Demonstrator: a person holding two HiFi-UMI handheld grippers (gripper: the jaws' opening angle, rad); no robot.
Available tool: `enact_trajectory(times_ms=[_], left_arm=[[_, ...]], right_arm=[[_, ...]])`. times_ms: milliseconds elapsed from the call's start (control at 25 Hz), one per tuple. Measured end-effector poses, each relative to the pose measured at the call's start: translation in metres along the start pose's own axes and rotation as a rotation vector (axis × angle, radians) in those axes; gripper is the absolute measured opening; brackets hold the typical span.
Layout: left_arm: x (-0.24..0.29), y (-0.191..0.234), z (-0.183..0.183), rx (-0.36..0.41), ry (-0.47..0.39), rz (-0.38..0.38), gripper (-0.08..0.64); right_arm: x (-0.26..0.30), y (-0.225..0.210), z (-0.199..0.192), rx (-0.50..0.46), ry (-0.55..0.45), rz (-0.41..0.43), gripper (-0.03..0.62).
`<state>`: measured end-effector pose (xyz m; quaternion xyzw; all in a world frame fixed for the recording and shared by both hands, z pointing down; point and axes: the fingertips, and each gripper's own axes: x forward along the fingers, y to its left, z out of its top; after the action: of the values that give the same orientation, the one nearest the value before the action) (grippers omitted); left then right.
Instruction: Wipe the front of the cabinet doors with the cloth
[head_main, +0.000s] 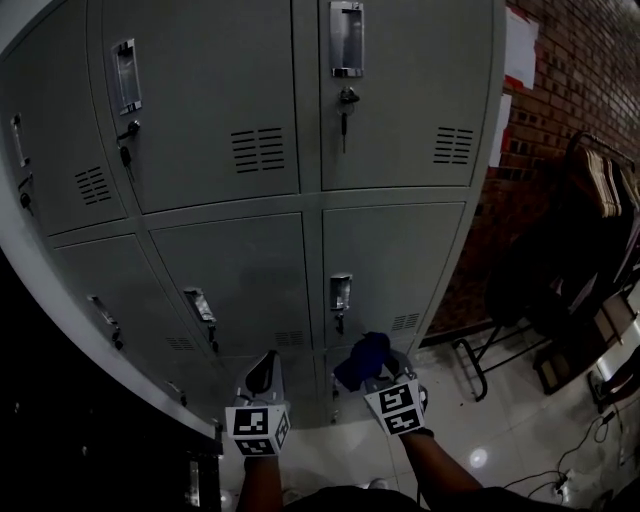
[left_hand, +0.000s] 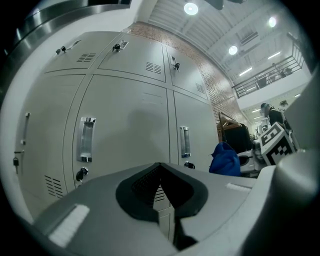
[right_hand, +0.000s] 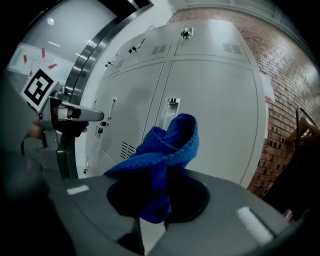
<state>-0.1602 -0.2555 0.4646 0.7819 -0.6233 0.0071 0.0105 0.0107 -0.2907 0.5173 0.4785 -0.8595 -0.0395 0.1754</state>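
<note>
Pinching the bunched blue cloth (right_hand: 167, 155) in the right gripper (right_hand: 160, 200), held low and aimed at the lower right cabinet door (right_hand: 225, 110) straight ahead, seemingly just short of touching, with the left gripper (left_hand: 160, 192) alongside, closed on nothing.

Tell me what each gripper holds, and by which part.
The right gripper pinches the crumpled blue cloth by its bunched lower end. The left gripper holds nothing, its jaws together.
</note>
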Motion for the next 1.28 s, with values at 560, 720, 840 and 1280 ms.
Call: enact_trajectory(times_ms=[560,720,840,1280], left_arm=[[0.000,-0.019,0.000,0.007,0.003,-0.020,0.017],[-0.002,-0.021,0.001,0.010,0.000,-0.024,0.017],[-0.002,-0.026,0.002,0.014,-0.002,-0.036,0.017],[-0.009,-0.027,0.005,0.022,-0.006,-0.031,0.017]], right_arm=[[-0.043,-0.024,0.044,0.171,-0.180,-0.049,0.074],[-0.045,-0.025,0.046,0.193,-0.191,-0.046,0.073],[-0.046,-0.023,0.048,0.196,-0.197,-0.042,0.072],[-0.044,-0.019,0.050,0.175,-0.180,-0.033,0.071]])
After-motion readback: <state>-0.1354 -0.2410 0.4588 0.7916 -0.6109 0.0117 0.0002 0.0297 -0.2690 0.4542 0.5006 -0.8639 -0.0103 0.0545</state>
